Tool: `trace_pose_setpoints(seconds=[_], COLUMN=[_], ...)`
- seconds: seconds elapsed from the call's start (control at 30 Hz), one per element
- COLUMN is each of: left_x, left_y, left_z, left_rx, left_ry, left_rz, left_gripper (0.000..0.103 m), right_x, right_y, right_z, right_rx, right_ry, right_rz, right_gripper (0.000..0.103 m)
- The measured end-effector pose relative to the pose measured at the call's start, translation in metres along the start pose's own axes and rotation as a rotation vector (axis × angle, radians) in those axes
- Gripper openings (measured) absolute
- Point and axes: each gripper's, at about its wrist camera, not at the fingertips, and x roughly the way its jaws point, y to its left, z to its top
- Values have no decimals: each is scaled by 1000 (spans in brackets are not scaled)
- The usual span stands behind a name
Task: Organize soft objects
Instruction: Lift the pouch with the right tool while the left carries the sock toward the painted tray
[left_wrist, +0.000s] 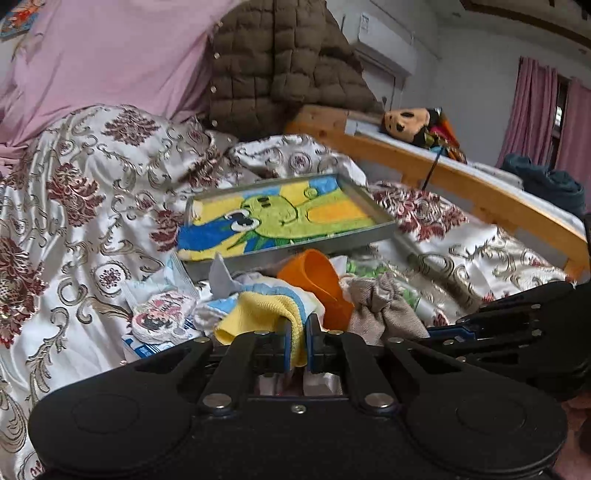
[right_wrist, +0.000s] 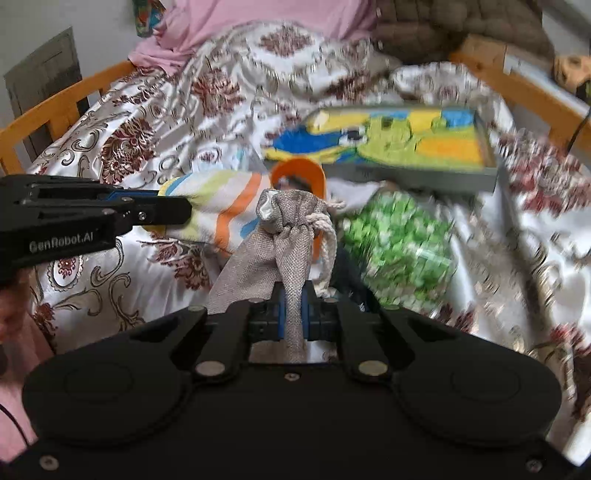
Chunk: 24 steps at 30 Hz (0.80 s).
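Both grippers are loaded, by my read. On my left gripper (left_wrist: 297, 343) the jaws are pinched nearly together on a fold of the yellow, white and blue striped cloth (left_wrist: 258, 310), which lies bunched on the floral satin bedspread (left_wrist: 74, 229) near the bed's near edge. My right gripper (right_wrist: 293, 314) is closed tight on the neck of a grey woven drawstring pouch (right_wrist: 280, 236), held up just above the bedspread.

Sorting looks barely begun. The grey metal tray lined with a cartoon-print towel (left_wrist: 369, 206) sits mid-bed, tilted on the rumpled cover, and I see nothing loose placed in it. An orange soft cup-shaped piece (left_wrist: 317, 273), a round patterned pad (left_wrist: 162, 314) and a green-and-white patterned bundle (right_wrist: 399, 236) lie scattered by the tray's near rim. I judge most of the job remains.
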Motion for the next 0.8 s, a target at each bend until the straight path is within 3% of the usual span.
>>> trace_pose_setpoints(seconds=[0.27,0.47,0.8], left_x=[-24,-49,-71], left_y=[-1,0,3], left_z=[7,19,25], left_rx=[-9,-9,-31], left_ry=[-133,-275,-388], left_rz=[10,13,18], left_gripper=[7,7,7], right_x=[-43,-78,-114], right_y=[24,17,-7], right_z=[1,5,3], right_rx=[-98,-44,28], right_ry=[-177,-307,-425], right_rz=[-75,-97,-138], right_gripper=[3,3,3])
